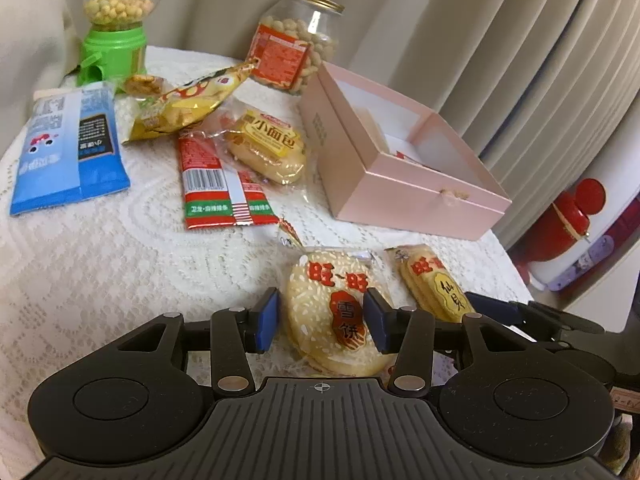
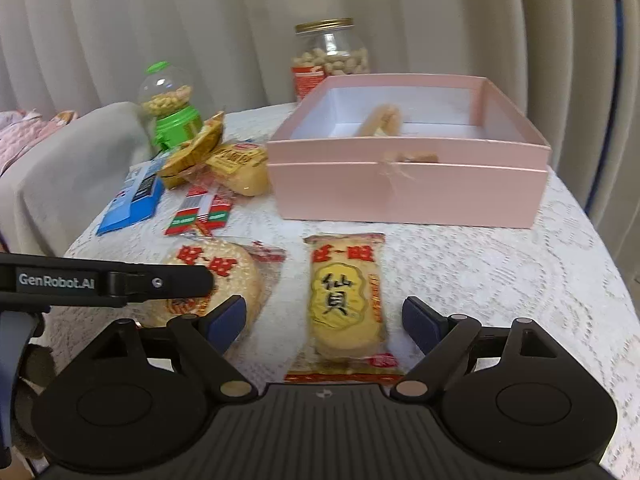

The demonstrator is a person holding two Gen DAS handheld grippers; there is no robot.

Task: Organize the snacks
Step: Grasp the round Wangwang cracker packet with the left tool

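A: Starting at the left, what is laid out on the white lace-covered table (image 1: 100, 272)?

B: A flat blue foil pouch (image 1: 68, 148) is seen at the far left, behind it a green toy dispenser with a clear globe of yellow puffs (image 1: 116, 28). A yellow crinkled chip bag (image 1: 188, 100), a red-and-white striped spicy-strip packet (image 1: 220, 184) and a clear-wrapped small bread roll (image 1: 268, 148) are clustered next. A gold-lidded glass jar of peanuts (image 1: 300, 44) is set behind the open pink cardboard box (image 2: 408, 184), in which one pale snack can already be made out.

A: And the grippers?

B: The left gripper (image 1: 326, 320) is held with its blue pads spread on either side of the round sugar-dusted rice cracker in clear wrap (image 1: 332, 312); no pinch is shown. The right gripper (image 2: 324, 320) is spread wider still around the long yellow senbei cracker pack (image 2: 346, 300), with clear gaps on both sides. Both packs lie flat on the cloth, just in front of the box.

A: What could be spoiled from here?

B: The slick wrappers could be squeezed out sideways if the pads are closed off-centre. The brittle crackers could be cracked by too hard a pinch. The lace could be snagged and dragged if the tips are lowered too far. With both tools side by side, a collision is judged possible.
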